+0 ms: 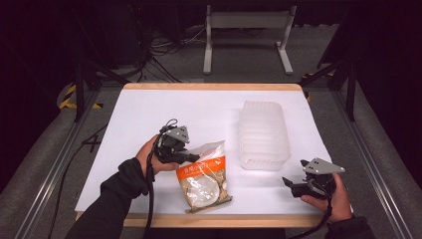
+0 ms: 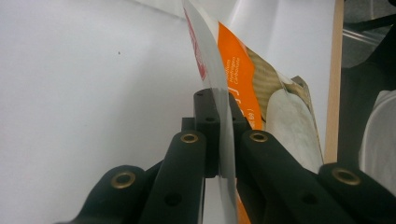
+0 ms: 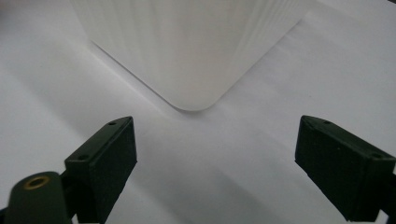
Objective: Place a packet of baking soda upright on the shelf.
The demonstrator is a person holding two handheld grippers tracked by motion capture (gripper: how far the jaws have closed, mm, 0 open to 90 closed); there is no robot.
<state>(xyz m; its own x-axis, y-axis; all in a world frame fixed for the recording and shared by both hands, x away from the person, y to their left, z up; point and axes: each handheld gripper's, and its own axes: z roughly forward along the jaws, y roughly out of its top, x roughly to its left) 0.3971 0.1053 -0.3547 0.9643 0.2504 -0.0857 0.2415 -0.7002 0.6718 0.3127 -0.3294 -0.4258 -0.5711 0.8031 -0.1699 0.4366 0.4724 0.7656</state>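
A clear food bag [image 1: 205, 180] with an orange label band lies near the table's front edge, its top edge lifted. My left gripper [image 1: 195, 157] is shut on that top edge. In the left gripper view the thin film of the bag [image 2: 240, 79] is pinched between the two black pads of the left gripper [image 2: 223, 122]. My right gripper [image 1: 290, 184] stands open low at the front right, nothing between its jaws. In the right gripper view its pads [image 3: 112, 154] flank bare tabletop, with the corner of the white ribbed tub [image 3: 187, 51] just ahead.
The translucent ribbed plastic tub [image 1: 263, 133] sits upside down right of centre on the white table [image 1: 149, 114]. A wooden rim runs along the table's edges. A metal stand and cables lie on the floor beyond.
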